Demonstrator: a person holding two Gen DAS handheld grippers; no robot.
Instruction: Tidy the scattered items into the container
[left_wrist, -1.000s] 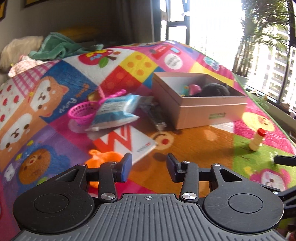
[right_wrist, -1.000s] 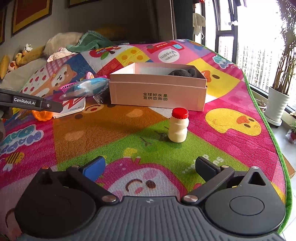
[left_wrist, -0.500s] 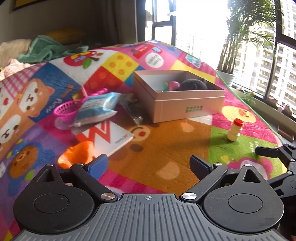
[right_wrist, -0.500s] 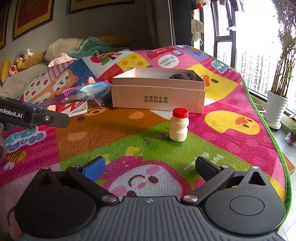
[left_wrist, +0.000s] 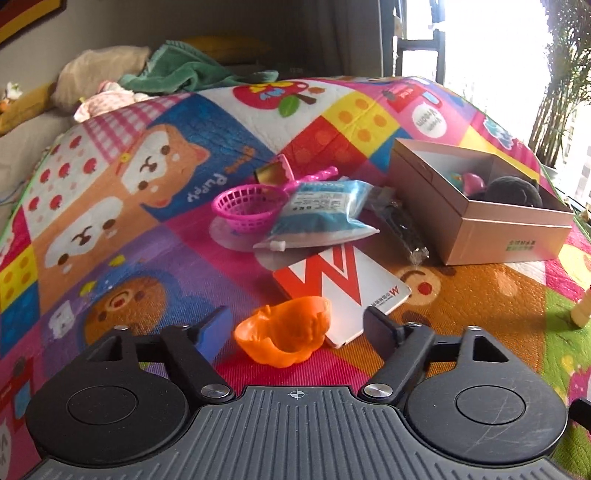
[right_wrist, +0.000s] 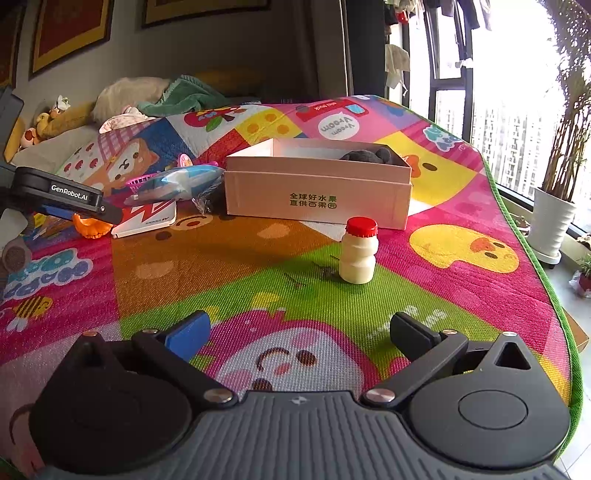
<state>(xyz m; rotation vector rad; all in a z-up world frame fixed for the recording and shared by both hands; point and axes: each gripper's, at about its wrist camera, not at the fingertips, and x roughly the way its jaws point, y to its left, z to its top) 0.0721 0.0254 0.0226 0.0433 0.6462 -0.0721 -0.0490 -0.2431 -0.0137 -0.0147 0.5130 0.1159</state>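
The left gripper (left_wrist: 297, 325) has swung over to the orange toy cup (left_wrist: 284, 330), its jaws narrowing around it but not yet gripping, while the right gripper (right_wrist: 301, 328) waits released.

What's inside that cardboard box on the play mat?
The cardboard box holds a dark fuzzy plush toy and a small pink toy, with something teal beside it. The box's near wall hides the bottom, so anything lying lower cannot be seen.

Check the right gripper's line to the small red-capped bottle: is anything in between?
Nothing visible. The right gripper is open and faces the red-capped bottle, which stands upright with only bare play mat between them. From the bottle to the cardboard box behind it, the mat is also free.
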